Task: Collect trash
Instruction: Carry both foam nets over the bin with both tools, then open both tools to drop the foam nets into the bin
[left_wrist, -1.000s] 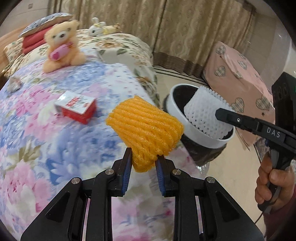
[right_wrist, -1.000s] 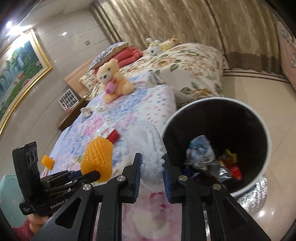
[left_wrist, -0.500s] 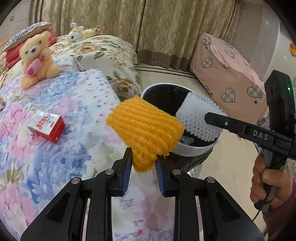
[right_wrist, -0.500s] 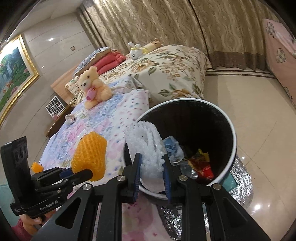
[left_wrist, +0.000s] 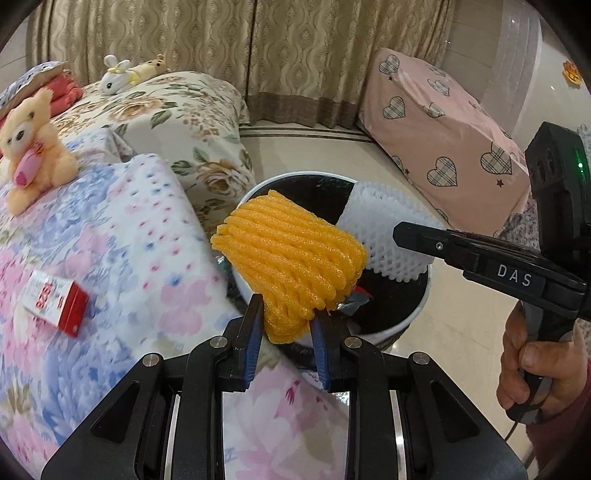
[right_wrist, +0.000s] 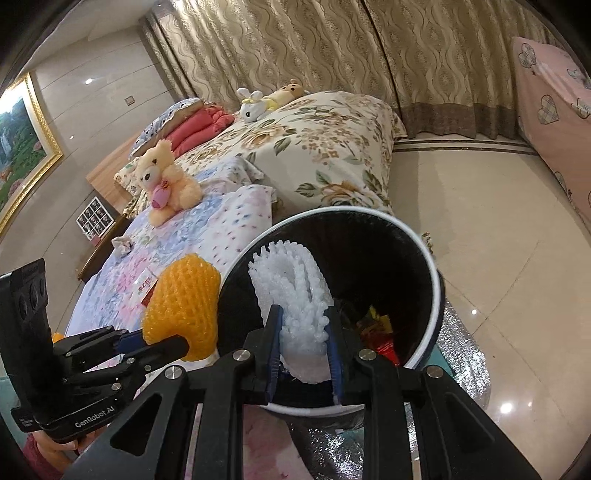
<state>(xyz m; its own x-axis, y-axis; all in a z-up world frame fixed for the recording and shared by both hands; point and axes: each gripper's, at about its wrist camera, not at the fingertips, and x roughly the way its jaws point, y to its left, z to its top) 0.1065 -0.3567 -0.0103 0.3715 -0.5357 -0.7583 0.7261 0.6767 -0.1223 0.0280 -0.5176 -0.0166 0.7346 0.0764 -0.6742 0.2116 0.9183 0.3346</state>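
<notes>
Floral bed (left_wrist: 92, 229) by beige curtains (left_wrist: 221, 44); left gripper (left_wrist: 288, 332) clamps orange foam net (left_wrist: 291, 254), right gripper (right_wrist: 304, 343) clamps white foam net (right_wrist: 295, 295) over black bin (right_wrist: 436, 295)

both wrist views look closely along their fingers, sharing the bin (left_wrist: 413, 317) (right_wrist: 424, 243) and bed (left_wrist: 110, 221) (right_wrist: 221, 221)

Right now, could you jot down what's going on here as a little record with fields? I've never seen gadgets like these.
left gripper: shut on orange foam net, near the bin's rim
right gripper: shut on white foam net, held over the bin's mouth
trash bin: black inside, white rim, on the floor beside the bed; wrappers already inside
left on bed: red and white box
also on bed: teddy bear
step not yet done: both nets unreleased
</notes>
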